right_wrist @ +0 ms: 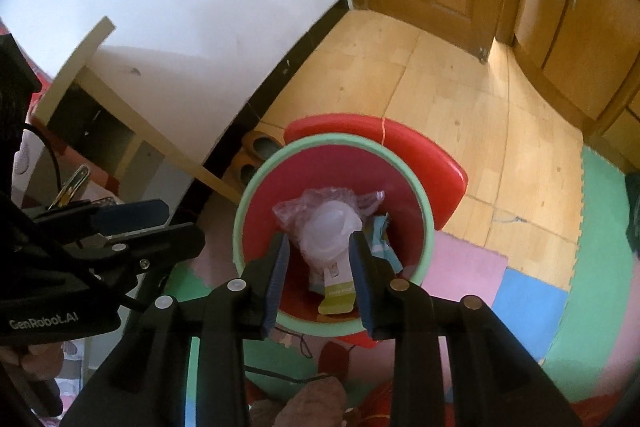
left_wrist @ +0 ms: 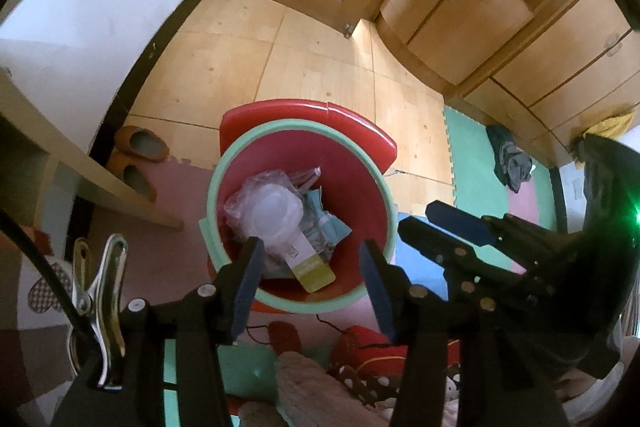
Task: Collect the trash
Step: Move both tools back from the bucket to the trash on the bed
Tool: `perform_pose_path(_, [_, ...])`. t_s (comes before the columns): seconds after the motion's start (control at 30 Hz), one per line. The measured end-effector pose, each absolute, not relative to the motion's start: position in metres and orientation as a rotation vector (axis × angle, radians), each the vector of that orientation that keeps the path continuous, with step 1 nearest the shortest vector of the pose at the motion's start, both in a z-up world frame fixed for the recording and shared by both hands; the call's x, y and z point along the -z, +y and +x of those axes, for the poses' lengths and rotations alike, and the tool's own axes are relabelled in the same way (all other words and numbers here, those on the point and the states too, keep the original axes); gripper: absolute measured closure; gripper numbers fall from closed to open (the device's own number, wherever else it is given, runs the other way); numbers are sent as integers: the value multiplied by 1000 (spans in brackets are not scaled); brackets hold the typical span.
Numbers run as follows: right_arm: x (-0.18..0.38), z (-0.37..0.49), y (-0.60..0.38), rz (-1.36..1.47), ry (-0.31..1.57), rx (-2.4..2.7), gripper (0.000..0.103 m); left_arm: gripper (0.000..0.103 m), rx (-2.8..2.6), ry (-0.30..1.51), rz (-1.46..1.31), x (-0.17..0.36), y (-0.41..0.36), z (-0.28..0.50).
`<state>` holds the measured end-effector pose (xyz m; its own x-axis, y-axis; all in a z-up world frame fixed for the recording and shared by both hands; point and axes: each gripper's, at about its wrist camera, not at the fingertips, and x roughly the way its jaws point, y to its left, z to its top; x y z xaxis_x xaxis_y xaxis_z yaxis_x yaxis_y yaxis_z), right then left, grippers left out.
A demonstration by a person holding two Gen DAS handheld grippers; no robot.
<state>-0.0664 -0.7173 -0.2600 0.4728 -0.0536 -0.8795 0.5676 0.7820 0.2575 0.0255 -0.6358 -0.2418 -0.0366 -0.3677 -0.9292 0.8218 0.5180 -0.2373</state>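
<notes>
Lying in the bin point(left_wrist: 256, 143), trash point(left_wrist: 276, 215) sits below both open jaws.

Left gripper point(left_wrist: 312, 263) and right gripper point(right_wrist: 319, 263) downward-tilted; jaws parted, empty

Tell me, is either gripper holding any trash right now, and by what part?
Nothing is held. The left gripper and the right gripper both hang open above the bin, and the trash lies loose inside it.
</notes>
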Motion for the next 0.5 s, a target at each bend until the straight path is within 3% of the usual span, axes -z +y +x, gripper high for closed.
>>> perform_pose_path(0.5, [189, -61, -682, 491, 924, 337, 71, 51, 951, 1217, 344, 186, -589, 25])
